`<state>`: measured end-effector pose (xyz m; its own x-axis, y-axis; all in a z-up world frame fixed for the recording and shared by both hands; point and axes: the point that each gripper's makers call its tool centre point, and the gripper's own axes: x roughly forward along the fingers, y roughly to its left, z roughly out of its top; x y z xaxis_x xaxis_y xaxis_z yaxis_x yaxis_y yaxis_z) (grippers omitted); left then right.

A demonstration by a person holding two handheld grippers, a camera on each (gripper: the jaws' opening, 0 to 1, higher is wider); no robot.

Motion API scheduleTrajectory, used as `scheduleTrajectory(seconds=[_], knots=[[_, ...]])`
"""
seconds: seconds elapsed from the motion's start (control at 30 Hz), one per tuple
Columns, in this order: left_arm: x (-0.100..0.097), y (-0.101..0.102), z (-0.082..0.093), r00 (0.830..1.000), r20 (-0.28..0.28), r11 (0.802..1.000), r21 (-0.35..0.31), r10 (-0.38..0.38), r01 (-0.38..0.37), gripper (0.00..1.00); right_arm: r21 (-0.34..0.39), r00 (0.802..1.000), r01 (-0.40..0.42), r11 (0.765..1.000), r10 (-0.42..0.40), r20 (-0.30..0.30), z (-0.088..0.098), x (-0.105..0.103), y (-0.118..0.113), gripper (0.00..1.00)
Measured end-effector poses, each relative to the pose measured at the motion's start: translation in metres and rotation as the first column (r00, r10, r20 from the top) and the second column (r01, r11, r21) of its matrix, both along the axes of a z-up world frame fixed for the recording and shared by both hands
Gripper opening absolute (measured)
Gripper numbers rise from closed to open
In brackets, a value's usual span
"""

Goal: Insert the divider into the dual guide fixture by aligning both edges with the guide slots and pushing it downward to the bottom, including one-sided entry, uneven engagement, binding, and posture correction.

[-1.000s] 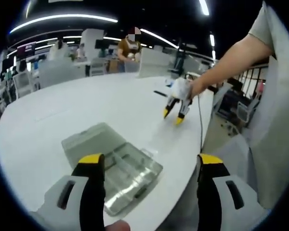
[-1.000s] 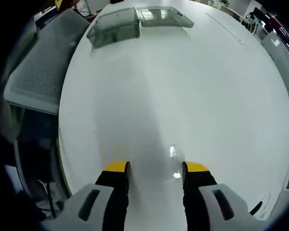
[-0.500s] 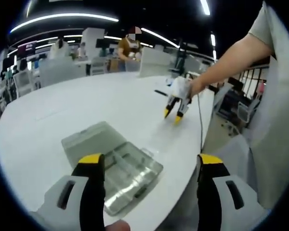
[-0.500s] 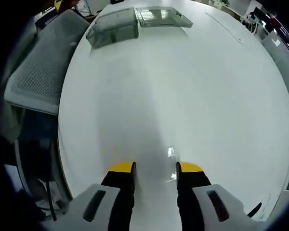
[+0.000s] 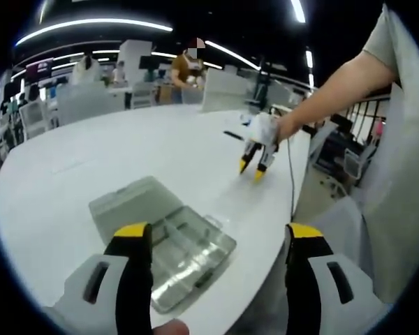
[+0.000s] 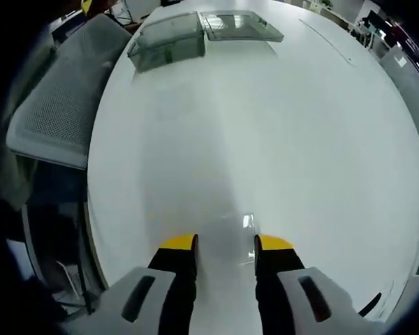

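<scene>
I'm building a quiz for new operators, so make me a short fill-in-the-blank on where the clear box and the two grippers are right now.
1. The clear plastic box lies on the white table with its lid ____.
2. The left gripper has its jaws spread wide and holds ____.
3. The right gripper hangs over a bare part of the table, ____ from the box.
4. The tips of both grippers are coloured ____.

Missing words: open; nothing; apart; yellow

An open compartment case [image 5: 164, 237] lies on the worktop [image 5: 91, 167] near its edge. The right hand-held gripper [image 5: 257, 165] hovers well beyond it. A chair [image 6: 52, 105] stands beside the worktop.
</scene>
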<state>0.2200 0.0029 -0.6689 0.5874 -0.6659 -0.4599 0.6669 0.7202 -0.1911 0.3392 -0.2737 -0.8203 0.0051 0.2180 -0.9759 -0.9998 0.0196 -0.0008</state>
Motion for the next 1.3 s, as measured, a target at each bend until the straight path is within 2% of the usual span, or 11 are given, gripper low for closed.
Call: scheduleTrajectory(seconds=[0.5,1.3], knots=[[-0.002,0.001,0.001,1.000,0.001,1.000,-0.003,-0.003,0.003,0.77,0.001,1.000,0.002,1.000,-0.002,0.002,0.003,-0.002,0.005,0.28],[-0.005,0.002,-0.001,1.000,-0.004,1.000,-0.012,-0.001,0.001,0.76,0.024,0.997,-0.074,0.997,0.073,0.014,0.016,-0.026,0.049,0.27]])
